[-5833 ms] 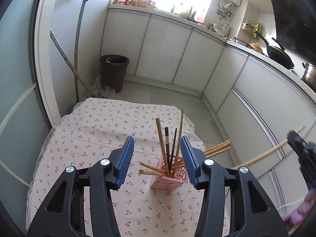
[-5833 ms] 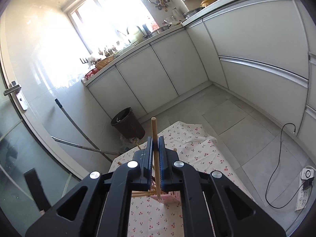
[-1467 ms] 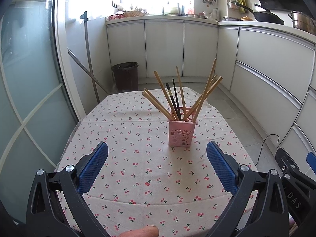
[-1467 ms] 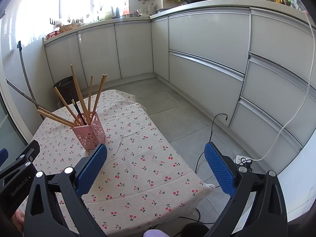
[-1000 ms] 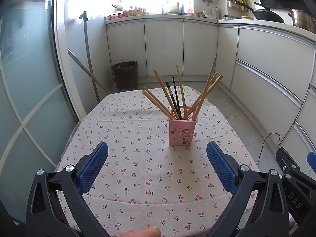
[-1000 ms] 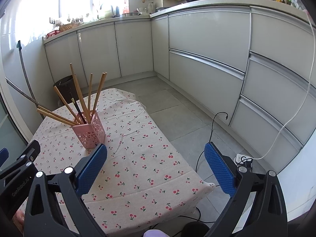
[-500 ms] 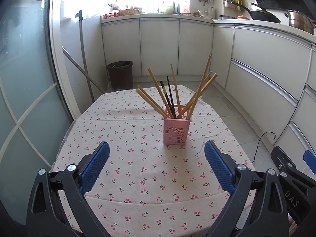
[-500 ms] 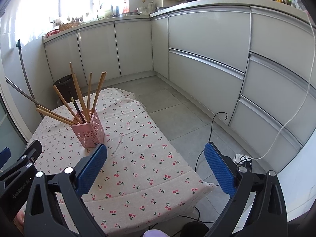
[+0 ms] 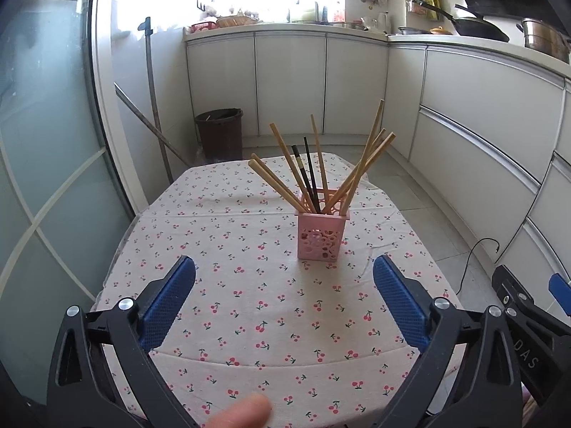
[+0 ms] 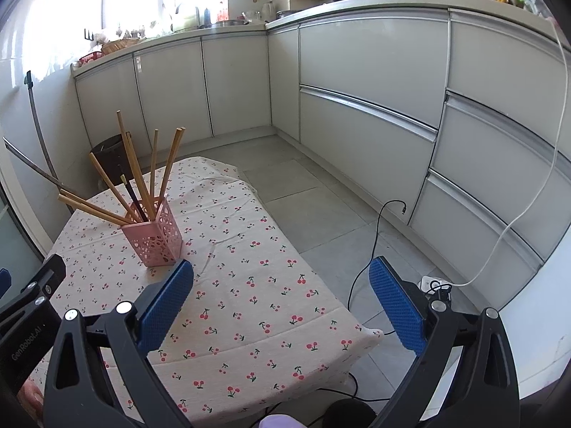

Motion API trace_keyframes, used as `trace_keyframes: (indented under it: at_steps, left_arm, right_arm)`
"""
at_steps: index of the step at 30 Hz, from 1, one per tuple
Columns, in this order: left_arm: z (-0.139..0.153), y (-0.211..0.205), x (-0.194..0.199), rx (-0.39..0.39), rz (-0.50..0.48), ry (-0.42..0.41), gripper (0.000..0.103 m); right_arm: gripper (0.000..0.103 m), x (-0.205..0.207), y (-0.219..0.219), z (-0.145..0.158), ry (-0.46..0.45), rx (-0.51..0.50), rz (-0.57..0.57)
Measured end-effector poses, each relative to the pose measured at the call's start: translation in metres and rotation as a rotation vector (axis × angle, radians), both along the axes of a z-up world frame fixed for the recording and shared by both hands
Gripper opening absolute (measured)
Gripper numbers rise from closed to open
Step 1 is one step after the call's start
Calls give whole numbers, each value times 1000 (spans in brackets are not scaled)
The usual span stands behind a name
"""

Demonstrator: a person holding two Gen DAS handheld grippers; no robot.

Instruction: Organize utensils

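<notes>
Black fingers (image 9: pixel 167 296), blue textured pads (image 10: pixel 396 303)

Bench (image 9: pixel 249 321) cloth bare from near edge up to the pink holder (image 9: pixel 323 237), which stands toward the far right of centre. Chopsticks (image 9: pixel 310 171) fan out above it, leaning left and right, blocking a straight drop onto the holder. Left side and near corners free. Left claw (image 9: pixel 283 296) and right claw (image 10: pixel 282 303) both spread wide, nothing between pads. Cabinets (image 10: pixel 374 114) well off the bench's right edge.
</notes>
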State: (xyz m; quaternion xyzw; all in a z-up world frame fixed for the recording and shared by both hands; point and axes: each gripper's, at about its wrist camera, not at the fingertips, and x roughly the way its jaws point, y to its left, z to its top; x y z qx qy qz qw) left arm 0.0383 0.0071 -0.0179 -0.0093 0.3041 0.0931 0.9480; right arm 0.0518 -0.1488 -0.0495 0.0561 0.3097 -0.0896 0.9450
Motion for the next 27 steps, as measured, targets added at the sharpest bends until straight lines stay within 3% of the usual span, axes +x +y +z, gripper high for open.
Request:
trace_keyframes:
  at_steps: [27]
  left_arm:
    - [-7, 1, 3, 0, -9, 41, 96]
  right_arm:
    - [96, 3, -1, -4, 17, 10, 0]
